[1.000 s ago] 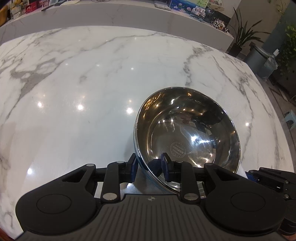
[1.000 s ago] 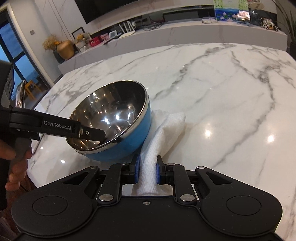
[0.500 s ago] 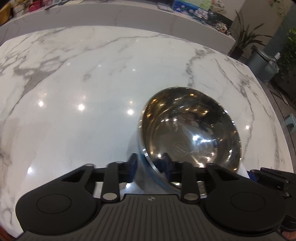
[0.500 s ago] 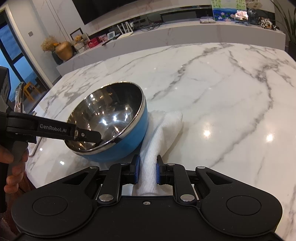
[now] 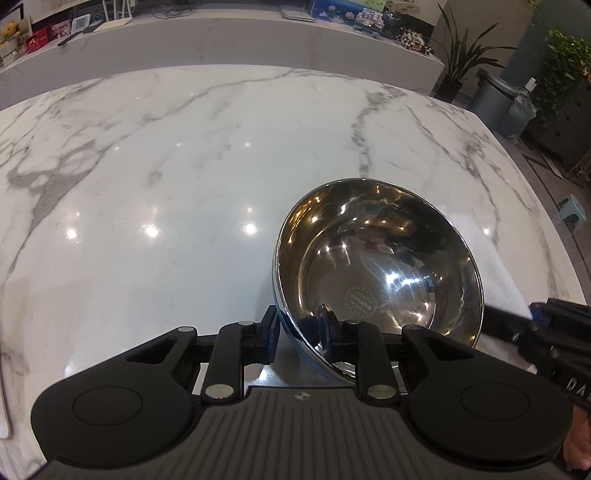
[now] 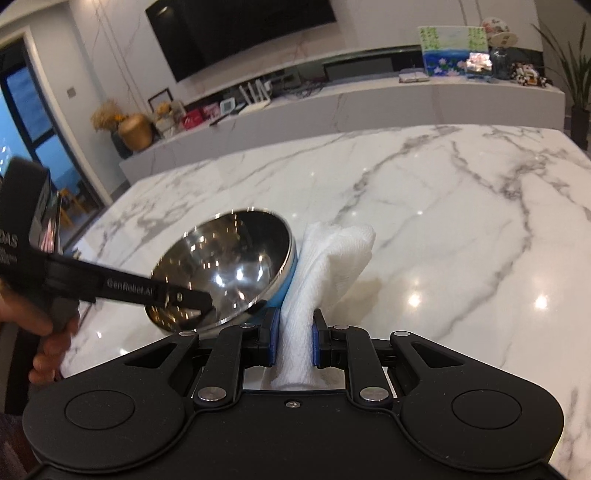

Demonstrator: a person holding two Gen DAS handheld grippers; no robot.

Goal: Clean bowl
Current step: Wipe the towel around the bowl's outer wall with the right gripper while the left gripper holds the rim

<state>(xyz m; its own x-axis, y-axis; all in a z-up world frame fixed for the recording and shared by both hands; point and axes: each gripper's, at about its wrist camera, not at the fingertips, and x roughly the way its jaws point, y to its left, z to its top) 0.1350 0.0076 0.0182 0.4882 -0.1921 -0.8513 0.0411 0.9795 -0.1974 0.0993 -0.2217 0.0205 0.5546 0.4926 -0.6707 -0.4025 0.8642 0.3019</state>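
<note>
**Bowl tipped on its rim, cloth at its side**

While the left gripper (image 5: 299, 332) pinches the near rim of the bowl (image 5: 384, 266), one finger sits outside the blue wall and the other inside on the steel. Its jaws, which have just been closing and then eased a little wider, stand narrow with the rim between the pads. In the right wrist view the bowl (image 6: 229, 273) is tilted, its mouth turned toward the left gripper (image 6: 207, 299), whose black arm reaches in from the left with a hand (image 6: 44, 332) on its grip.

Just right of the bowl, the right gripper (image 6: 293, 341) holds a white cloth (image 6: 325, 258). Its jaws are narrow and clamped on a bunched strip of the cloth, which rises and fans out beyond the fingers. The cloth touches the bowl's blue outer wall; whether the bowl's base rests on the table or on the cloth cannot be told.

Beyond them spreads the marble table (image 6: 443, 206), glossy with lamp reflections. Farther back runs a long counter (image 6: 369, 103) with boxes, a gold vase (image 6: 135, 131) and pictures, and a dark screen (image 6: 240, 33) hangs on the wall above.
</note>
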